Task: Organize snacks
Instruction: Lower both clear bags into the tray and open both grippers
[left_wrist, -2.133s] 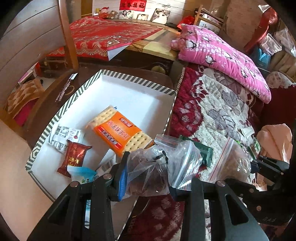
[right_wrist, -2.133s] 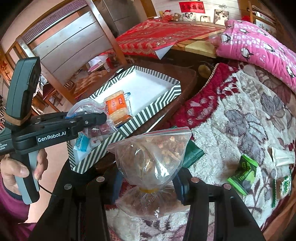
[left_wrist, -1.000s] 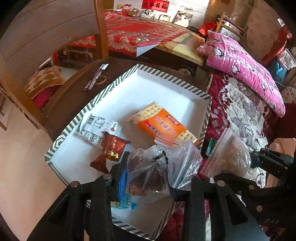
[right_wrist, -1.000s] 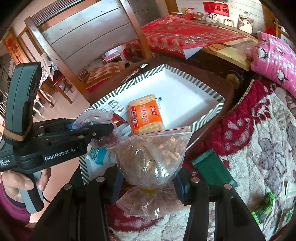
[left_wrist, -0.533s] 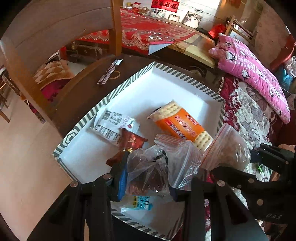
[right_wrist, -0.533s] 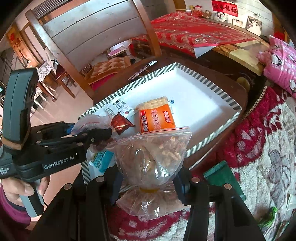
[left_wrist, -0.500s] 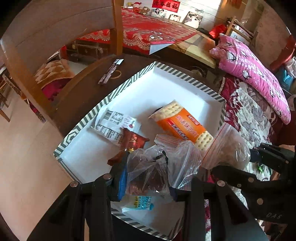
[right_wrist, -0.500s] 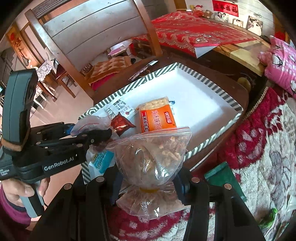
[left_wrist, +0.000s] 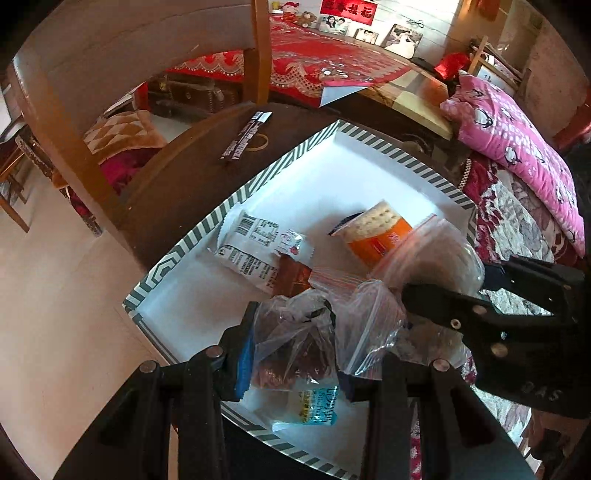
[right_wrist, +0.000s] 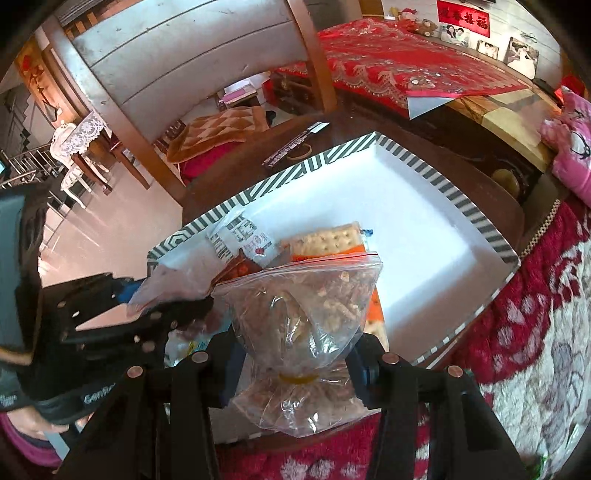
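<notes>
My left gripper (left_wrist: 295, 354) is shut on a clear zip bag of dark red snacks (left_wrist: 291, 347) and holds it above the near corner of the white box with a striped rim (left_wrist: 369, 140). My right gripper (right_wrist: 295, 365) is shut on a clear zip bag of brown nuts (right_wrist: 310, 310), held above the box's near edge (right_wrist: 458, 339). In the box lie an orange cracker pack (left_wrist: 376, 232), a white packet (left_wrist: 255, 247), a red candy wrapper (left_wrist: 293, 275) and a blue packet (left_wrist: 317, 406).
The box stands on a dark round table (left_wrist: 184, 184). A wooden chair (right_wrist: 177, 62) stands behind it. A red floral blanket (right_wrist: 535, 314) and a pink pillow (left_wrist: 517, 147) lie to the right. A dark strip packet (left_wrist: 243, 140) lies on the table.
Both grippers, with their bags, have moved left from over the blanket to over the box. The right gripper's bag now hangs over the cracker pack.
</notes>
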